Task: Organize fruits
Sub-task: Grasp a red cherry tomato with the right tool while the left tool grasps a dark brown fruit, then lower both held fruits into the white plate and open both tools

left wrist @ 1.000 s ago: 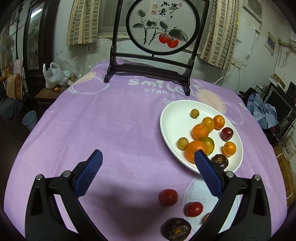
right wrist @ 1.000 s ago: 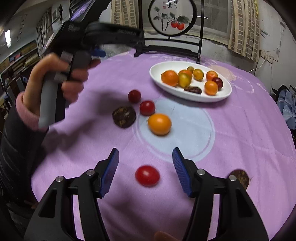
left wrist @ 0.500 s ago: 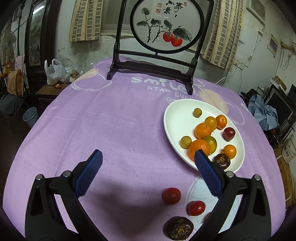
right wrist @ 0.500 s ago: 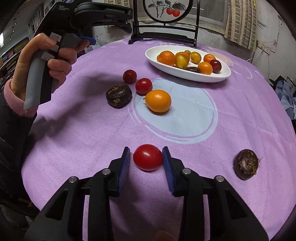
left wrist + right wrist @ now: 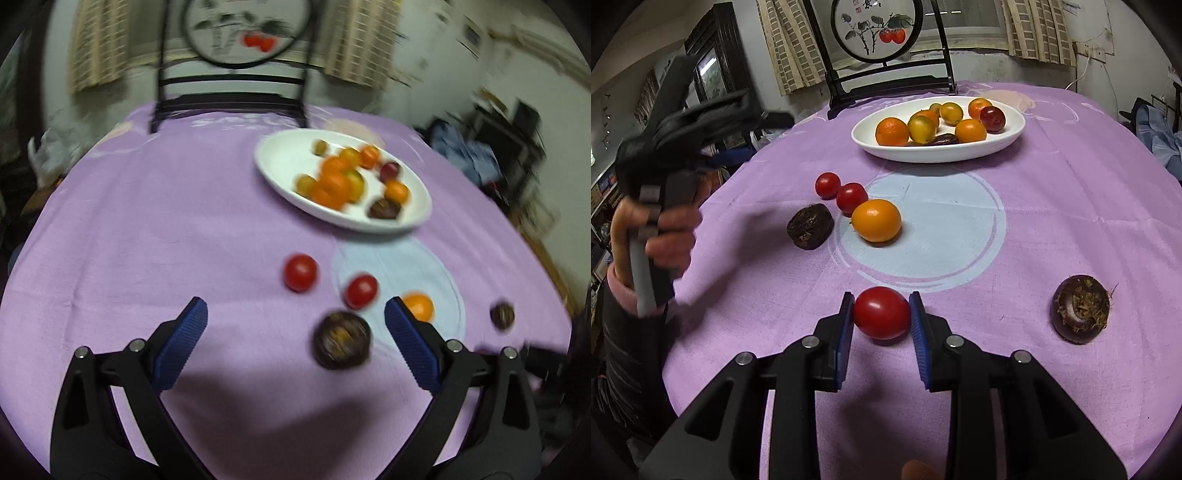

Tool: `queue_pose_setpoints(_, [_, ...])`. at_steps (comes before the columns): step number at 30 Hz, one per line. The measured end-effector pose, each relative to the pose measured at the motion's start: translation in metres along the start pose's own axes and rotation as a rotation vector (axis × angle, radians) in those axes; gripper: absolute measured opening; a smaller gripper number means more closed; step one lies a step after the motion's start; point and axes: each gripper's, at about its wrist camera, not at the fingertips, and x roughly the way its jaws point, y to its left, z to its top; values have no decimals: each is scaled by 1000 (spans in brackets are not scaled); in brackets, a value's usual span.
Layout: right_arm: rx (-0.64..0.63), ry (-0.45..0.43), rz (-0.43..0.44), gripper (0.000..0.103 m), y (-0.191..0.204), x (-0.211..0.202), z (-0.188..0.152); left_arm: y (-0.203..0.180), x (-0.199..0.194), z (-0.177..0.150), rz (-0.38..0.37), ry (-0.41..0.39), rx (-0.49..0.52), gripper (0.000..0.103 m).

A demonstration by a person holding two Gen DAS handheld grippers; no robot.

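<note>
Purple cloth [image 5: 1071, 221] over the table; round painted screen [image 5: 873, 31] on a dark stand at top centre; striped curtains [image 5: 1038, 29] either side; dark cabinet [image 5: 713, 66] upper left; pale walls.

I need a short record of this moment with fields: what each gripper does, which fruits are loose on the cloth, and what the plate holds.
right gripper: fingers have just been closing, now shut on a red tomato
left gripper: open, holding nothing
loose on cloth: two tomatoes, one orange fruit, two dark brown fruits
plate: orange, yellow-green, dark red and brown fruits
</note>
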Motion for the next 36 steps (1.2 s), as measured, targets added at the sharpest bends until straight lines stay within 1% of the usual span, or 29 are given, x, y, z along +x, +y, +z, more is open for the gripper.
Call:
queue_pose_setpoints(2, [-3,-10,3,30,1,-2,0,-12,2,-5,-7,13,67,89])
queue_pose_setpoints(3, [-4,-15,4,30,2,-2,0,-17,4,-7,-15,24,92,87])
queue_pose_setpoints(5, [-3,-25,2,30,2,-4,-1,-25,9,-11,-35,51,135,79])
queue_pose_setpoints(8, [-4,-40,1,30,2,-8,-2,-32,14,-16,-60,74,168,73])
queue_pose_setpoints(13, [8,-47,13,30,-1,-10,-3,-34,27,-18,-37,120,182,60])
queue_pose_setpoints(20, [2,-60,22,30,1,-12,-4,-32,37,-17,-35,154,172,56])
queue_pose_setpoints(22, [3,-62,27,30,1,-12,-4,-32,40,-18,-32,170,169,51])
queue_pose_setpoints(25, [5,-64,32,30,1,-13,-4,-31,44,-18,-28,184,163,48])
queue_pose_setpoints(28, [6,-66,35,30,1,-13,-4,-30,44,-18,-24,185,160,46])
queue_pose_setpoints(34, [10,-68,36,30,0,-14,-5,-29,43,-17,-28,181,154,45])
queue_pose_setpoints(36, [10,-68,37,30,0,-14,-5,-30,39,-15,-30,162,151,45])
